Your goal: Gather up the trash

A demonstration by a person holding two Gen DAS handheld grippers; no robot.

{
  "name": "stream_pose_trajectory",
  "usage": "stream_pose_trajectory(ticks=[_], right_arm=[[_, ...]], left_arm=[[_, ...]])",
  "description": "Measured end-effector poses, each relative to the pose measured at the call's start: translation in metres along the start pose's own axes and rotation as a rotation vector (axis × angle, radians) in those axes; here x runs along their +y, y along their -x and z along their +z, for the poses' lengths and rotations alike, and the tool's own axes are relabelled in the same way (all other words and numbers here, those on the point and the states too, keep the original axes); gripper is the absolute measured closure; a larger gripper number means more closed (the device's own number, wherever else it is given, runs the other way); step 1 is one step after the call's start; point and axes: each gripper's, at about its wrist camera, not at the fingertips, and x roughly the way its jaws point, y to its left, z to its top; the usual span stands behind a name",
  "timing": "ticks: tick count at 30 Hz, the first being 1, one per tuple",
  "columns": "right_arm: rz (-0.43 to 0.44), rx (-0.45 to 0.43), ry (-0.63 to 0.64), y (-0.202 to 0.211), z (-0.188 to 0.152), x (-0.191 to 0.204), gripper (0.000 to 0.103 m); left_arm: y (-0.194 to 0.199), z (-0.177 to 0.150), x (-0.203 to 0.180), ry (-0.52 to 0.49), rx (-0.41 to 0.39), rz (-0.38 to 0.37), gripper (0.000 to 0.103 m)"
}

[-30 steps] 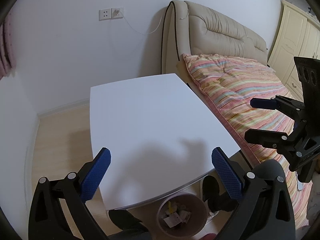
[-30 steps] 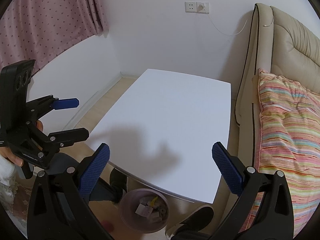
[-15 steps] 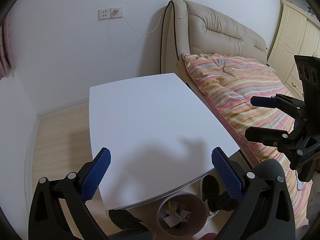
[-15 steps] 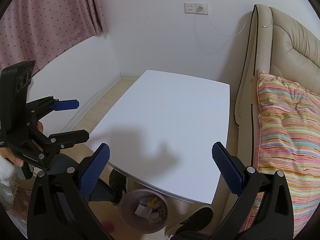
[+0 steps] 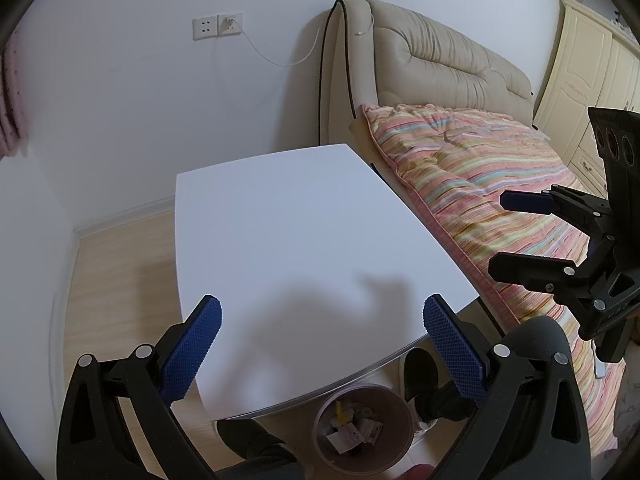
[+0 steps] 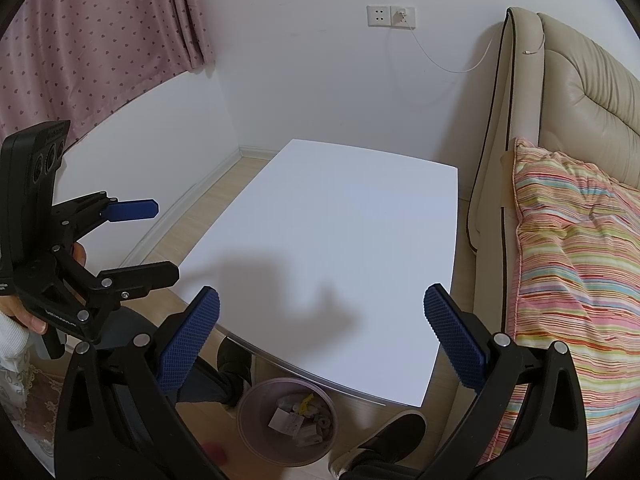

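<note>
Nothing moved | both hand-held grippers (image 5: pixel 320 344) (image 6: pixel 320 340) spread, empty | trash bin (image 5: pixel 362 428) below, between them

i see a plain white rectangular table top (image 5: pixel 296 240), a quilt striped in pink, yellow, green and blue (image 5: pixel 480 184), a beige padded leather headboard (image 5: pixel 440 64), a dusty-pink curtain dotted with small dark hearts (image 6: pixel 92 36), and blue textured pads (image 6: pixel 188 344) on black gripper arms.
</note>
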Motion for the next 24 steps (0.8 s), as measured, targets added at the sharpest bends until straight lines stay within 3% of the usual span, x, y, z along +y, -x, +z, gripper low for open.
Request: stream_pose_trajectory(ticks=[18,24], right_arm=[[-0.006,0.002,0.000,0.0016,-0.0003,-0.0063,0.003],[-0.003,-0.002,0.012,0.0036,-0.0006,0.0003,0.003]], left_arm=[[0.0006,-0.0003,-0.0020,-0.003,-0.002,-0.017,0.006],[0.0060,-0.0001,-0.0048,-0.004,0.003,0.011,0.006]])
